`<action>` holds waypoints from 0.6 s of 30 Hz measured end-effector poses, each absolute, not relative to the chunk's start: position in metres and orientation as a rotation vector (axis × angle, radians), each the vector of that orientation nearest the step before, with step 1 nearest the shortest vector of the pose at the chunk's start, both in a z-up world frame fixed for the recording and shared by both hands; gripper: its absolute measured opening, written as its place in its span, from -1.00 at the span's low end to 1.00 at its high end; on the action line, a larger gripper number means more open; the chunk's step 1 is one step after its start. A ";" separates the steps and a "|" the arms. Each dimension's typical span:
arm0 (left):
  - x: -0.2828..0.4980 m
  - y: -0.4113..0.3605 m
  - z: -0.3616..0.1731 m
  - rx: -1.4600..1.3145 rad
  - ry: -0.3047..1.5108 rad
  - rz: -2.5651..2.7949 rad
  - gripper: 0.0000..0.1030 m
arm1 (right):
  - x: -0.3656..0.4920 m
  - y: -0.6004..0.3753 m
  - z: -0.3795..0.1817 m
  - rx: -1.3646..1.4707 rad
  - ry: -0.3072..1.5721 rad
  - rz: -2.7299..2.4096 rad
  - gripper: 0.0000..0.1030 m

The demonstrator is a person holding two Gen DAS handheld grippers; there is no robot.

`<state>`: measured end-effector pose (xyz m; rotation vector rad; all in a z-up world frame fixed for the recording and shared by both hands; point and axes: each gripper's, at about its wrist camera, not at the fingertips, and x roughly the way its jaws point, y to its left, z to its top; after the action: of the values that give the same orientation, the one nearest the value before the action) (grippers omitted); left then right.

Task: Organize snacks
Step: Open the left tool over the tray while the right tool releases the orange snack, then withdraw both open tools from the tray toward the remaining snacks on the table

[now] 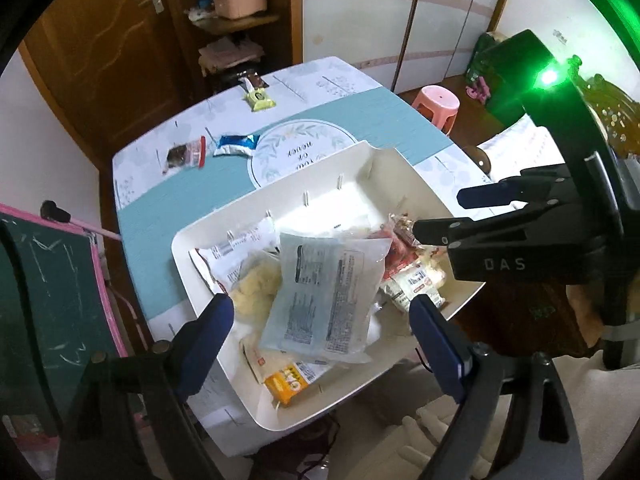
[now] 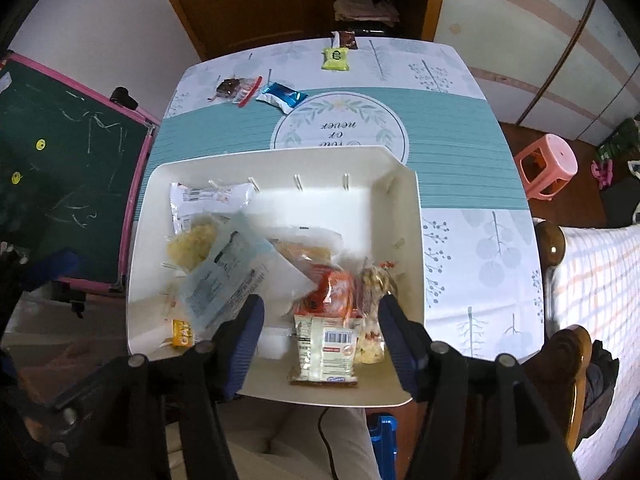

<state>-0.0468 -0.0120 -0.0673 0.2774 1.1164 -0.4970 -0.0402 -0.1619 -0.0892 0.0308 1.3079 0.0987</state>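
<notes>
A: Snacks mostly sit piled in the white tray at the near edge of the table; four more lie loose at the far side: a blue packet, a brown one, a yellow one, and a dark one.

B: And the jaws?

A: Both sets are spread and pinch nothing. The left gripper hangs over the pale blue pouch, the right gripper over the barcode packet.

B: Risks?

A: The tray overhangs the table's edge, so I'd judge a hard push could tip it. The slick pouch may slide off the heap.

B: Anything unclear?

A: Whatever lies beneath the pouch is hidden, and most labels are too blurred to read.
</notes>
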 end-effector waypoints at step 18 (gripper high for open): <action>-0.038 -0.010 -0.069 0.276 1.125 -0.455 0.72 | -0.040 -0.154 -0.087 -0.016 1.319 0.113 0.17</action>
<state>-0.0376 -0.0097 -0.0694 0.2756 1.1254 -0.4554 -0.0396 -0.1535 -0.0868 -0.0160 1.3187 0.1130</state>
